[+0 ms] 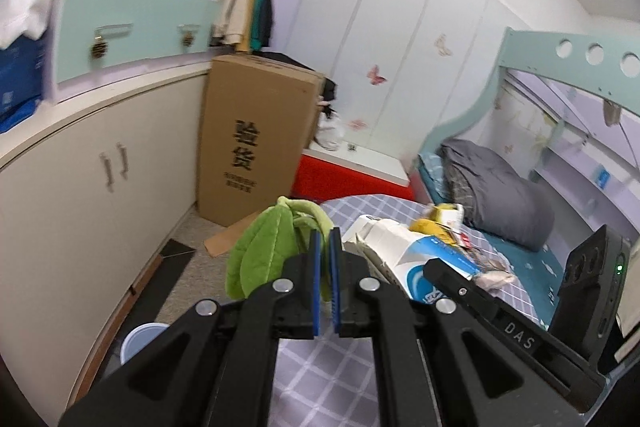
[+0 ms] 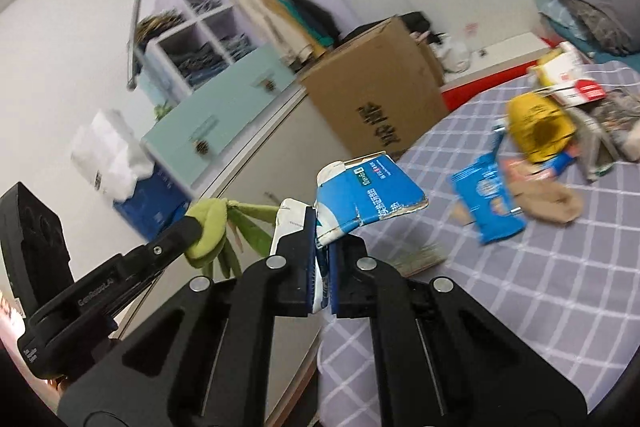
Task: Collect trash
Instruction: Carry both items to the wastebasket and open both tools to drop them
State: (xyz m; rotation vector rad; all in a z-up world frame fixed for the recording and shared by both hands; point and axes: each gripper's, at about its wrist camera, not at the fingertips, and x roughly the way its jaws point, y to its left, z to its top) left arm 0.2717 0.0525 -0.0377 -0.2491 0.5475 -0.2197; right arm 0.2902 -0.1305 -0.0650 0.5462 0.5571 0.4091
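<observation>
both tools are carrying a load above the near edge of the bed, so the job in hand seems to be getting these pieces across to wherever the trash is being gathered; no bin is showing for certain, though a pale round container is sitting on the floor at the near left. the right tool is pinching a flattened blue and white carton by its lower corner, its blue pads fully closed on the card, and the carton is sticking up and to the right of the tips. the left tool is closed too, gripping a green leafy plush piece that is hanging off to the left of its tips. to do this well, i would be keeping both grips firm and moving steadily, since the carton is held only by a corner and could be swinging loose. more litter, a blue wrapper and a yellow packet, is lying on the far right of the bed, well apart from both tools.
</observation>
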